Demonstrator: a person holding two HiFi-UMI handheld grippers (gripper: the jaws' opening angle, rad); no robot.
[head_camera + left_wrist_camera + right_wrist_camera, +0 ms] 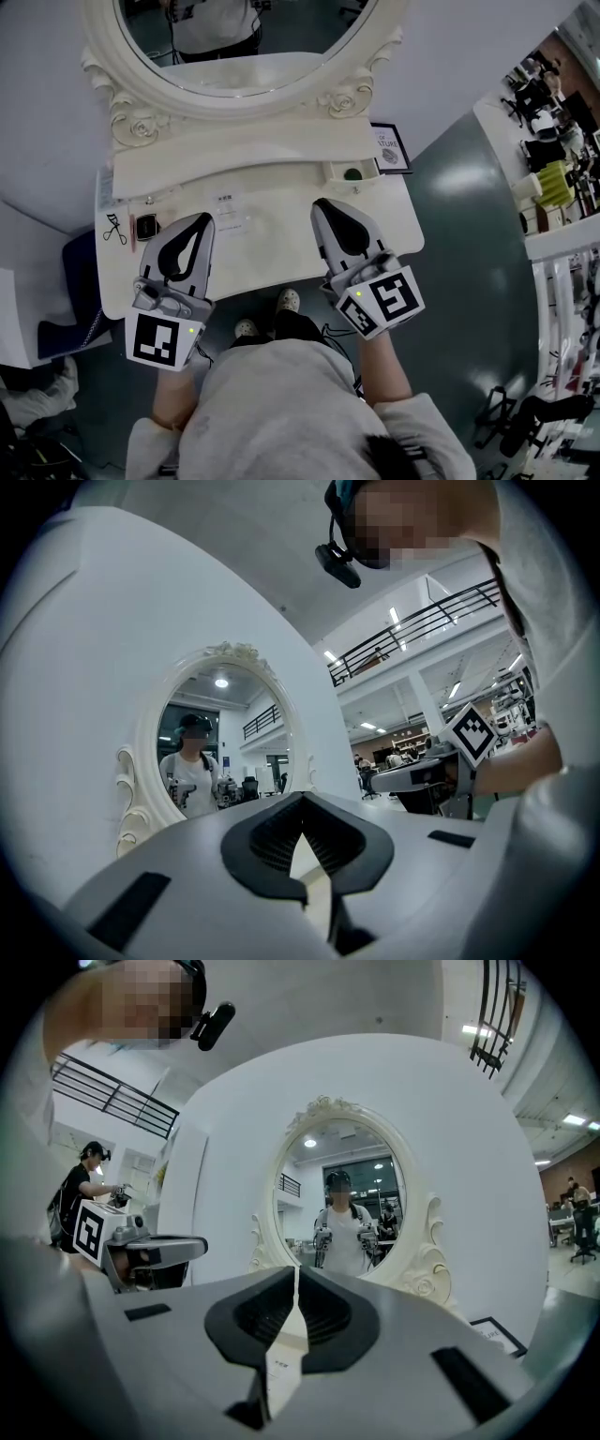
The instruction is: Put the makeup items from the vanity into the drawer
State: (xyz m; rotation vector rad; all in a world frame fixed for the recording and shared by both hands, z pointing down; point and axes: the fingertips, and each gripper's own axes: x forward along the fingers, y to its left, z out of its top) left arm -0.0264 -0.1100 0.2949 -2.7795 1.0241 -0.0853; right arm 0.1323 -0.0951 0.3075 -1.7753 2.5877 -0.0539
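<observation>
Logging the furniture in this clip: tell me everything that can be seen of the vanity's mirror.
The mirror is an upright oval of glass in a thick, painted-looking cream-white frame with a carved crest on top and scrolls and roses at both lower sides. It stands at the back of the vanity, before a pale wall. Its glass reflects the person in a white top.

Cropped mirror, unreadable print
The mirror (246, 37) runs off the head view's top edge; print on the framed card (390, 148) and small items (145, 225) at the vanity's (281, 244) left end are too small to tell.
</observation>
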